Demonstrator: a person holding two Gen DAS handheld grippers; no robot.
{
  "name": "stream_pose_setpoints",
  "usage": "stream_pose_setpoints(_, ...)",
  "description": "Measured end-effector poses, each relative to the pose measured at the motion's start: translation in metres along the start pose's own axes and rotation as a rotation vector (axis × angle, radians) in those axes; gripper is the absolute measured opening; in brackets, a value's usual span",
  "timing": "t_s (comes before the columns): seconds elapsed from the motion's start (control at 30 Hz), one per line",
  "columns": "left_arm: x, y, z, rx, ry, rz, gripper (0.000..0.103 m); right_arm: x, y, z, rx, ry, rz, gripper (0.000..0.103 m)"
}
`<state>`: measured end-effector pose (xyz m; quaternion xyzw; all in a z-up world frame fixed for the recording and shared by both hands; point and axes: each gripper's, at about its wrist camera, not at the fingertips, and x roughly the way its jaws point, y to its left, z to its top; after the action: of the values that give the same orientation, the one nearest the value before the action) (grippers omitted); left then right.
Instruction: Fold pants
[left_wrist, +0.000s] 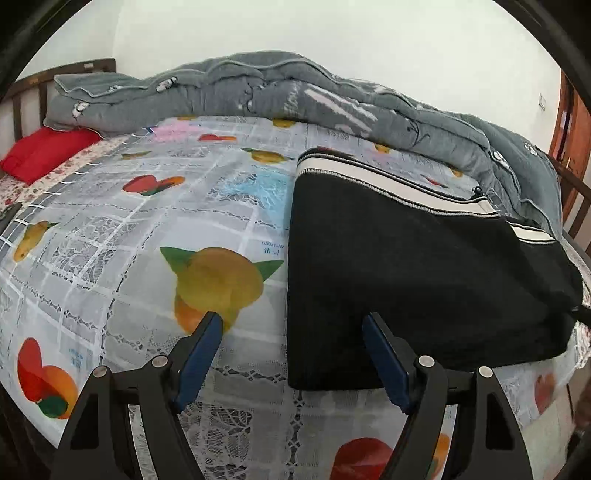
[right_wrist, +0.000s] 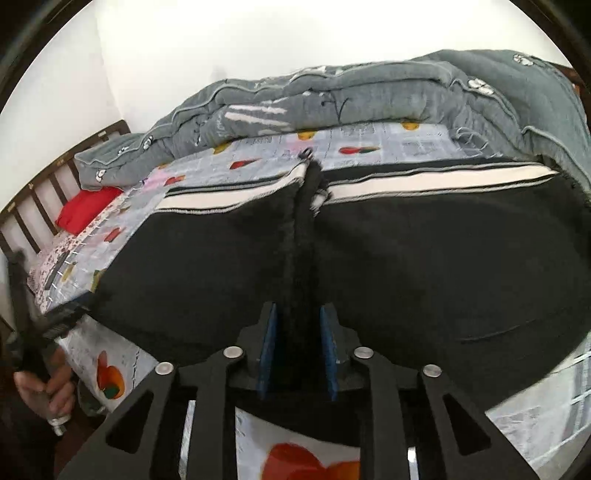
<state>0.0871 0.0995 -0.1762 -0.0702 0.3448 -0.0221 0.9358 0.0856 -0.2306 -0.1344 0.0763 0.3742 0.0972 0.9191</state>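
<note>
The black pants (left_wrist: 417, 273) with white side stripes lie folded on the bed, right of centre in the left wrist view. My left gripper (left_wrist: 293, 325) is open and empty at the pants' near left corner, its right finger over the fabric. In the right wrist view the pants (right_wrist: 424, 258) fill the middle. My right gripper (right_wrist: 298, 314) is shut on a raised ridge of the black fabric between its blue pads (right_wrist: 267, 343).
The bed has a fruit-print plastic cover (left_wrist: 166, 229). A grey quilt (left_wrist: 258, 88) is bunched along the far side, a red pillow (left_wrist: 44, 151) at far left. A wooden bed rail (right_wrist: 33, 210) stands left. The person's hand (right_wrist: 48, 387) holds the left gripper's handle.
</note>
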Motion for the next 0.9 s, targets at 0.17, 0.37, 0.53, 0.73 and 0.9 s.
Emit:
stream_pose_setpoints(0.17,-0.002,0.007,0.009,-0.075,0.017,-0.059,0.077,-0.037,-0.054,0.001,0.048,-0.057,-0.161,0.049)
stream_pose_setpoints(0.37,0.011,0.005,0.027,-0.108,0.049,-0.119,0.076,-0.066,-0.167,-0.003,0.341,-0.119,-0.322,0.049)
stream_pose_setpoints(0.53,0.027,-0.002,0.038,-0.086,0.096,-0.143,0.075,-0.075,-0.228,-0.002,0.494,-0.161,-0.312,0.049)
stream_pose_setpoints(0.73,0.045,-0.014,0.05,-0.051,0.136,-0.156,0.075,-0.042,-0.263,0.013,0.584,-0.112,-0.233,0.051)
stream_pose_setpoints(0.9,0.057,-0.015,0.059,-0.078,0.148,-0.175,0.071,-0.015,-0.276,0.023,0.618,-0.107,-0.179,0.052)
